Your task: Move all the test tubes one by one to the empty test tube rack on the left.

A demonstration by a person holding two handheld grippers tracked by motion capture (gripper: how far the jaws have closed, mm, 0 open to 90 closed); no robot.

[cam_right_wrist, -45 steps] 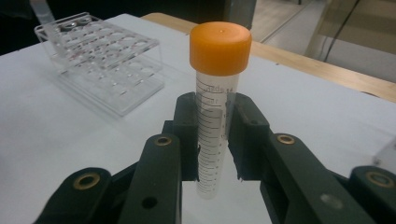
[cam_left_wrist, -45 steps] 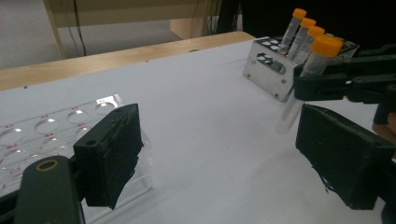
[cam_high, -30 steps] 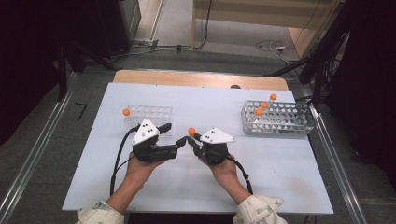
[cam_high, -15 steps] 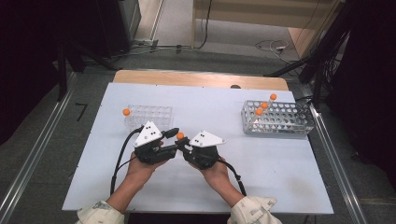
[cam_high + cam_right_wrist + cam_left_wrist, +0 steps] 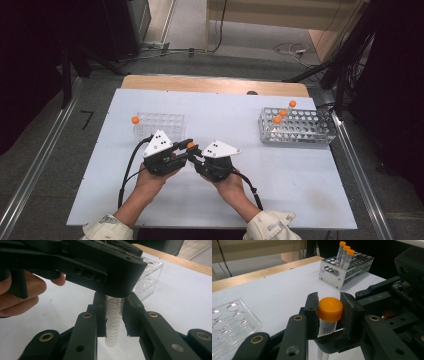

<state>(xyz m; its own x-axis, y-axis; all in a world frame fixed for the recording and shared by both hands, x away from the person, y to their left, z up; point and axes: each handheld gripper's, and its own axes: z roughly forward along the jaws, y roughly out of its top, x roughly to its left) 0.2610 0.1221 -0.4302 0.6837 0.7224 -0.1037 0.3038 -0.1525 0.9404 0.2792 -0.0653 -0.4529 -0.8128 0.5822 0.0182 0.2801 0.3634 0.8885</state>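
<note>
A clear graduated tube with an orange cap [image 5: 190, 145] stands upright between both grippers over the white table [image 5: 300, 190]. My left gripper [image 5: 329, 315] has just been closing, and its pads now press on the orange cap [image 5: 330, 308]. In the high view the left gripper [image 5: 186, 148] reaches in from the left. My right gripper [image 5: 113, 315] is shut on the tube's body [image 5: 113, 327] lower down. It meets the left one from the right [image 5: 196, 158]. The left gripper's black body hides the cap in the right gripper view.
A clear plastic rack [image 5: 162, 121] sits behind the left hand, with one orange-capped tube [image 5: 135, 120] at its left end. A metal rack [image 5: 300, 131] at the back right holds three orange-capped tubes [image 5: 282, 113]. Table edges lie beyond both racks.
My right gripper carried the tube a little to the left, up to the left gripper. The left jaws went from wide apart to closed on the orange cap.
</note>
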